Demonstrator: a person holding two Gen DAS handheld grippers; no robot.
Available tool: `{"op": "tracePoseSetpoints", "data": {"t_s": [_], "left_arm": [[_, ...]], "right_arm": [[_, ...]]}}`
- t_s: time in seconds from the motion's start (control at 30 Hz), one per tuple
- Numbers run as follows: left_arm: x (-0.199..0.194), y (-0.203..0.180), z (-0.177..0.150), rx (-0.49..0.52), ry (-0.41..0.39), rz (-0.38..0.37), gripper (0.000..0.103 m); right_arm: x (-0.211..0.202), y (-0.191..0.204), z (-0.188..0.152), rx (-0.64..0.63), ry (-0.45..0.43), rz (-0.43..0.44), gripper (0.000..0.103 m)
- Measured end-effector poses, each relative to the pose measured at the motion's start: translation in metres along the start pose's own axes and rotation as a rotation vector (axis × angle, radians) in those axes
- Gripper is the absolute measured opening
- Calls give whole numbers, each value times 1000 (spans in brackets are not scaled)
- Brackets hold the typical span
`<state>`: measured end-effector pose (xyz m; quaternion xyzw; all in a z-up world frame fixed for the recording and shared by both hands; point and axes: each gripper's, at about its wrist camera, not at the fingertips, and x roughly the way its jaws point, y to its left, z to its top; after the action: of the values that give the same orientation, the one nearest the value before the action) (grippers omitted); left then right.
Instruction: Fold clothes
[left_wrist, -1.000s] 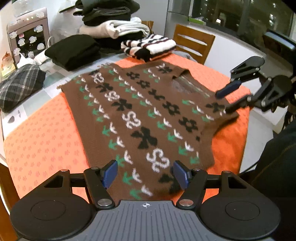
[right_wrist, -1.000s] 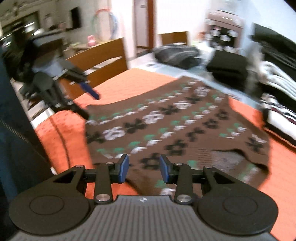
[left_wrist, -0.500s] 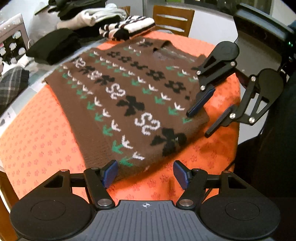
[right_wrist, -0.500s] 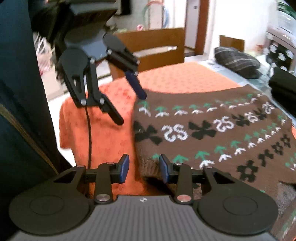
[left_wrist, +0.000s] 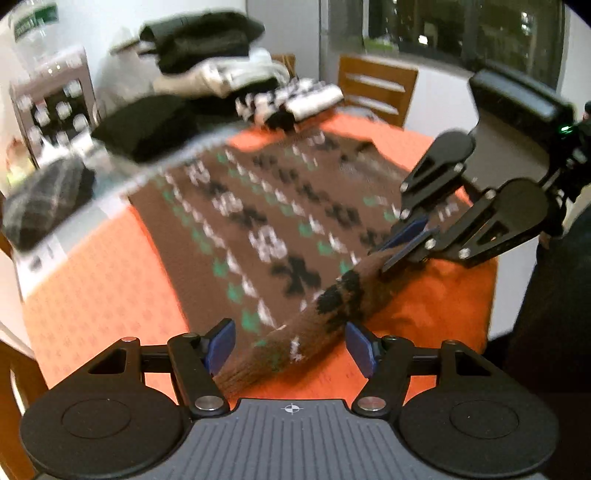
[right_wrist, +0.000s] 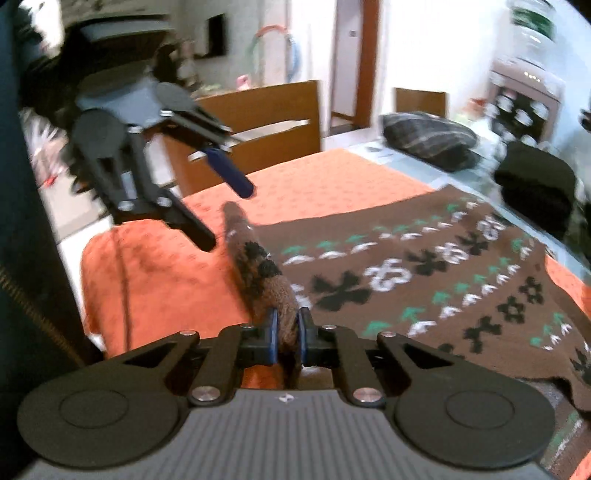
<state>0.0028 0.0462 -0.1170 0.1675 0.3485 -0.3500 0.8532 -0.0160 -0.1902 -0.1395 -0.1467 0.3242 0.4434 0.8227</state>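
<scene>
A brown knitted vest (left_wrist: 266, 221) with white, green and black patterns lies spread on the orange tablecloth (left_wrist: 99, 295). My right gripper (right_wrist: 287, 332) is shut on the vest's near hem corner (right_wrist: 258, 266) and lifts it into a ridge; it also shows in the left wrist view (left_wrist: 408, 240). My left gripper (left_wrist: 291, 345) is open, with the raised hem edge lying between its fingers. In the right wrist view the left gripper (right_wrist: 225, 210) hangs open just beyond the ridge's far end.
Folded clothes are stacked at the table's far side: a black pile (left_wrist: 147, 125), white and dark garments (left_wrist: 221, 62), a striped one (left_wrist: 295, 99). A plaid cushion (right_wrist: 428, 140) lies nearby. Wooden chairs (right_wrist: 258, 122) stand around the table.
My right gripper has closed on the vest's hem corner and raised it. My left gripper has moved in so the hem lies between its open fingers.
</scene>
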Motion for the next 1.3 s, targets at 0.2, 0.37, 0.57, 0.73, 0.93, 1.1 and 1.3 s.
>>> {"op": "tracePoseSetpoints", "data": {"t_s": [0.2,0.37,0.57,0.73,0.93,1.1,1.3], "left_arm": [[19,-2,14,27,7,16,63],[53,-2,18,18,62,8,42],[77,7,15,-79,137,-12,41],[77,9,16,-102,143,-15,42],[51,20,23,-149,57,26,42],[50,42,39,-185,71,84,42],[50,79,72,-225,80,96,43]], "right_arm": [[19,-42,5,86,34,-30,12],[40,-61,-4,138,72,-34,15],[33,-62,-1,170,44,-68,25],[29,-66,-3,183,68,-79,25],[-29,-79,-2,259,39,-191,27],[-71,-106,-8,351,98,-305,27],[-99,-145,-3,441,134,-335,31]]}}
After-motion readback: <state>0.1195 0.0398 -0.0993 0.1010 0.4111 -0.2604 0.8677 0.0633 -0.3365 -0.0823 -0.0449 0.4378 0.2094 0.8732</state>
